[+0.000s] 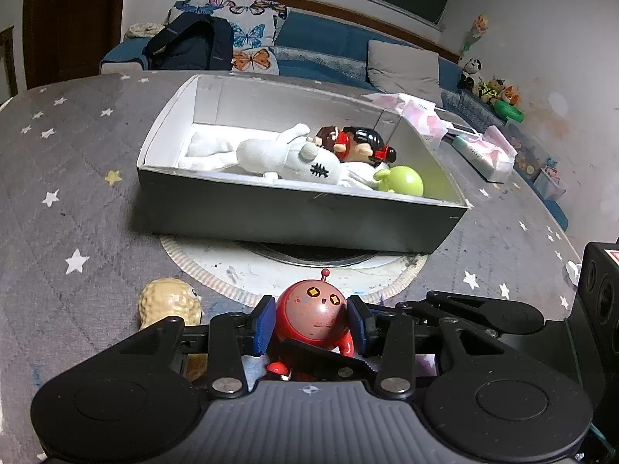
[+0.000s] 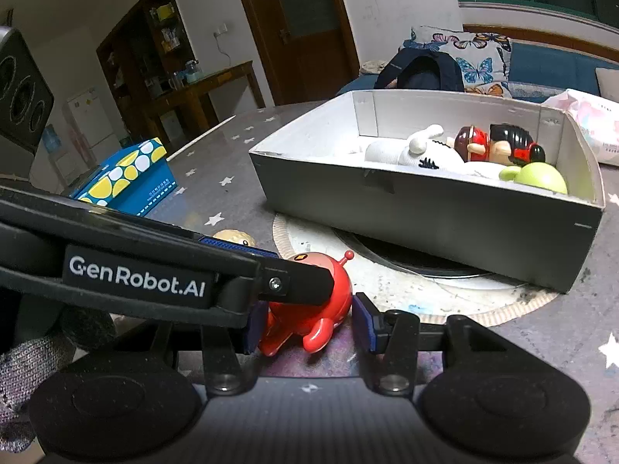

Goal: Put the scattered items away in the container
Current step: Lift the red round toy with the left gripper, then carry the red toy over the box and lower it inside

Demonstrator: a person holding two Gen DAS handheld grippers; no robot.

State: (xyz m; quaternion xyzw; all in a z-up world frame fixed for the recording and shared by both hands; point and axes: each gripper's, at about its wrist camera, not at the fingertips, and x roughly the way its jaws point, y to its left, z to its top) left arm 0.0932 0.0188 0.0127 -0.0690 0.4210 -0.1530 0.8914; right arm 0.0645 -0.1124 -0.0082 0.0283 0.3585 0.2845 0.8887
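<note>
A red round robot toy (image 1: pixel 314 319) with an antenna sits between the blue pads of my left gripper (image 1: pixel 312 324), which is shut on it low over the table. In the right wrist view the same red toy (image 2: pixel 309 309) lies between the fingers of my right gripper (image 2: pixel 307 324), whose pads stand apart from it; the left gripper's finger (image 2: pixel 294 284) crosses over the toy. A grey box (image 1: pixel 271 212) ahead holds a white plush (image 1: pixel 294 160), a doll with red headphones (image 1: pixel 359 145) and a green toy (image 1: pixel 402 181). A peanut-shaped toy (image 1: pixel 170 303) lies left of the left gripper.
The box (image 2: pixel 445 212) rests over a round white mat (image 1: pixel 216 266) on the grey star-patterned cloth. A blue and yellow carton (image 2: pixel 131 181) stands at the left. Tissue packs (image 1: pixel 483 150) lie right of the box. A sofa with cushions is behind the table.
</note>
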